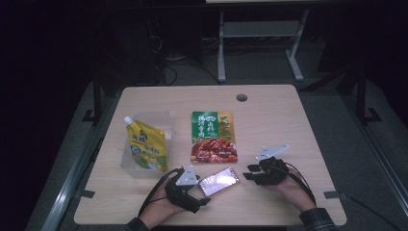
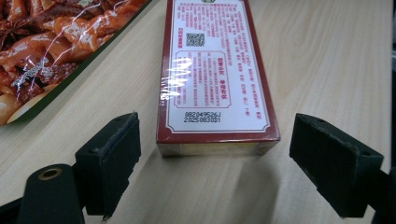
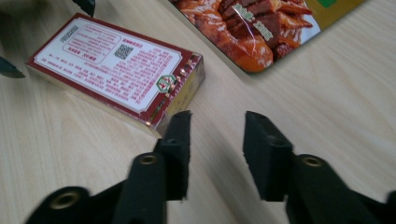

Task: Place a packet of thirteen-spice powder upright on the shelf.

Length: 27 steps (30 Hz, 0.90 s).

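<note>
A flat red-bordered box (image 1: 219, 181) wrapped in shiny film lies near the table's front edge, between my two grippers. My left gripper (image 1: 204, 192) sits just left of it, open, its pads (image 2: 109, 161) spread wider than the box's near end (image 2: 217, 93) and short of it. My right gripper (image 1: 249, 172) rests right of the box, open with a narrow gap, its fingertips (image 3: 180, 140) close to the box's corner (image 3: 116, 65) without holding it. A green food packet (image 1: 213, 136) with a picture of braised meat lies flat behind the box.
A yellow spouted pouch (image 1: 146, 144) leans in a clear plastic tub (image 1: 130, 163) at the left. The wooden table (image 1: 279, 120) has a cable hole (image 1: 241, 97) at the back. Metal table legs and cables stand on the dark floor beyond.
</note>
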{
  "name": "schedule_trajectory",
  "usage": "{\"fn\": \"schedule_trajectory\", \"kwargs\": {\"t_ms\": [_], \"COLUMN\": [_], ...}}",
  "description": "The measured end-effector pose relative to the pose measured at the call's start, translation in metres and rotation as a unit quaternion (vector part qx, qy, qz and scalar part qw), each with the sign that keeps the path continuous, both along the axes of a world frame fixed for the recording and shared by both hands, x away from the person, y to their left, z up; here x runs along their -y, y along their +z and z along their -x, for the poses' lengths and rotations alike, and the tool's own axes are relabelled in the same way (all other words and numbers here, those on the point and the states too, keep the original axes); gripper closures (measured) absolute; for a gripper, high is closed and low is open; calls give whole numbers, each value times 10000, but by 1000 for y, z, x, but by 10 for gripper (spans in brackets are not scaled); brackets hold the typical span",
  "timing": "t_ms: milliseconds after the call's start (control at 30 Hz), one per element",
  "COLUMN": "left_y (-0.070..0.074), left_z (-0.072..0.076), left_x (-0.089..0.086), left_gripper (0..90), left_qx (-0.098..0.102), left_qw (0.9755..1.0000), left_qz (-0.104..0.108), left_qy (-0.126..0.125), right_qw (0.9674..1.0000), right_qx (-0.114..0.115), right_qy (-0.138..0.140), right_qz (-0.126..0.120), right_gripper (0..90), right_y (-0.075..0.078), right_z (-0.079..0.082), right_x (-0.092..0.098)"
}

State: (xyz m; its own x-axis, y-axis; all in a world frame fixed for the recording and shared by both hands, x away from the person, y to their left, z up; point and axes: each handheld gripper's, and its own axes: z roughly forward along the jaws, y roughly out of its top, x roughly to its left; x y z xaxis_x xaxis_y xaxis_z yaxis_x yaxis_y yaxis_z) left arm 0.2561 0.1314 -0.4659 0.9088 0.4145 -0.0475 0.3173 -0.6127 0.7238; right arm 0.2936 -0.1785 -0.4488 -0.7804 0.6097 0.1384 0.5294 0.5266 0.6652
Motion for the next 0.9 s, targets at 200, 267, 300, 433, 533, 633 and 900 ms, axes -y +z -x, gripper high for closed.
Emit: {"fn": "schedule_trajectory", "kwargs": {"t_ms": [200, 267, 300, 433, 533, 633, 900], "left_y": [-2, -2, -2, -1, 4, 9, 20], "left_z": [-2, -2, -2, -1, -1, -2, 2], "left_x": [2, 2, 1, 3, 1, -1, -6], "left_gripper": [235, 284, 302, 317, 319, 321, 322], "left_qx": [-43, -73, -92, -102, -61, -68, -121], "left_qw": [9999, 9999, 9999, 9999, 9999, 9998, 9997], "left_qz": [-132, -130, -128, -125, -137, -126, 48], "left_qy": [-52, -59, -63, -33, -70, -122, -219], "right_qw": [10000, 10000, 10000, 9999, 9998, 9996, 9986], "right_qx": [55, 74, 85, 135, 168, 237, 281], "right_qy": [-40, -18, -11, 1, 43, 109, 409], "right_qz": [-11, 0, 1, -20, -35, -138, -196], "right_gripper": [532, 532, 534, 591, 688, 799, 897], "right_y": [1, 1, 2, 3, 3, 5, 5], "right_z": [12, 13, 14, 14, 14, 15, 15], "right_x": [2, 2, 2, 1, -1, -4, -21]}}
